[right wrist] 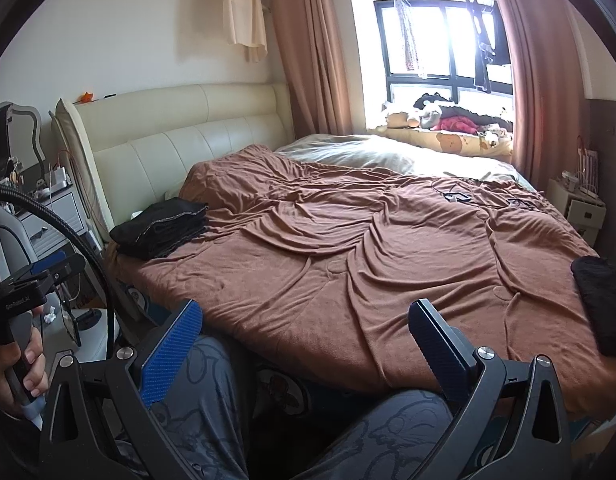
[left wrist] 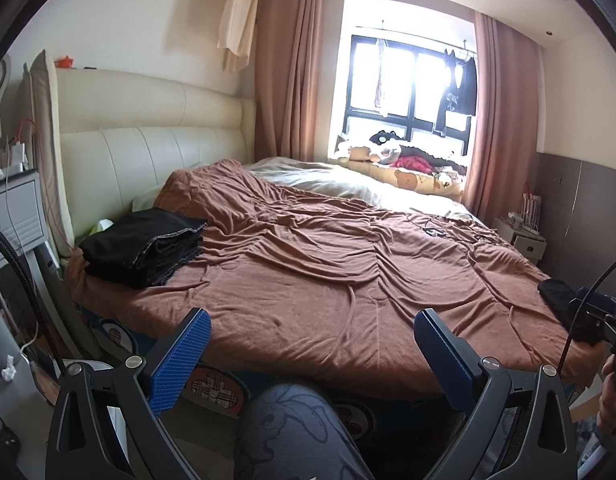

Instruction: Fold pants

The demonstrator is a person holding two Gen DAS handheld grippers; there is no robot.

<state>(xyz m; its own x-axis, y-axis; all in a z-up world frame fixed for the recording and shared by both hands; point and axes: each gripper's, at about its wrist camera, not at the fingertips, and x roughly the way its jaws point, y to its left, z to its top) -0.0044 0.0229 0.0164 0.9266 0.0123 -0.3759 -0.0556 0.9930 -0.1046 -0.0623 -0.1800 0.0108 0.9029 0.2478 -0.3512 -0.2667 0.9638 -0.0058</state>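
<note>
Both grippers are held back from the bed [left wrist: 308, 264], low at 6 o'clock in their own views, jaws spread wide and nothing between them: the left gripper [left wrist: 312, 344] and the right gripper [right wrist: 306, 340] are empty.

A folded black stack [left wrist: 144, 248] lies at 9 o'clock on the brown cover [right wrist: 348, 264], near the headboard [left wrist: 148, 136]; it looks finished. A second dark garment [right wrist: 600, 300], seemingly the pants to be folded next, is seen at 3 o'clock, at the cover's right edge, only partly in view. In the left view it sits behind the other tool at the far right [left wrist: 556, 296].

The step in hand is judged to be the fetch of that garment. It would best be taken by the right gripper, which is nearer, with the fabric pinched at the waistband or a hem rather than mid-cloth, so that it hangs straight. It should then be carried to the open middle of the cover, at 12 o'clock from the grippers, and laid flat before any fold is made. The cover's wrinkles may be dragged along; a lift clear of the bed is advised. The cables [right wrist: 460, 196] farther back should be avoided.
</note>
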